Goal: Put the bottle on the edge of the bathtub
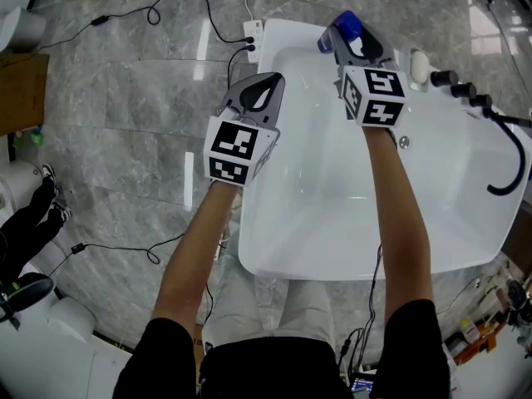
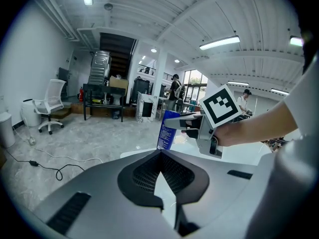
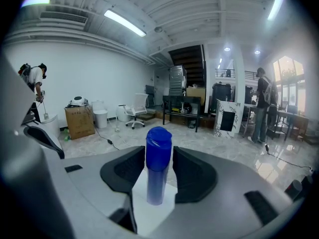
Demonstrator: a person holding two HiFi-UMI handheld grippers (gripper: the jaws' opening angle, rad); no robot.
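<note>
at the far rim of the bathtub [image 1: 259,239]: the bottle [image 1: 347,25] stands upright here, its bottom on the white edge. in the head view it is at the top side of the tub, between the far left corner and the taps [image 1: 461,90].
bottle: blue body with a rounded blue cap. the right gripper view shows it in the middle, with white rim under it and grey floor behind it.
right gripper [image 1: 349,38]: it reaches over the tub, and its jaws are apart, one on each side of the bottle at the height of the cap. the pads are just beside the bottle. a thin gap shows at the right pad. at the left pad i cannot tell if there is touch. no squeeze on the bottle is visible.
left gripper [image 1: 268,83]: its jaws are together at the tips and nothing is between them. it hangs over the left rim of the tub, near the floor side and well apart from the bottle. its own view looks across at the bottle and at the right gripper beside it.
taps: dark knobs in a row on the right rim, with a black hose [image 1: 515,165] that curves down into the tub.
floor [image 1: 125,98]: grey marble tiles. a white power strip [image 1: 253,33] lies just beside the far left corner of the tub, and black cables [image 1: 158,11] run from it over the tiles.
</note>
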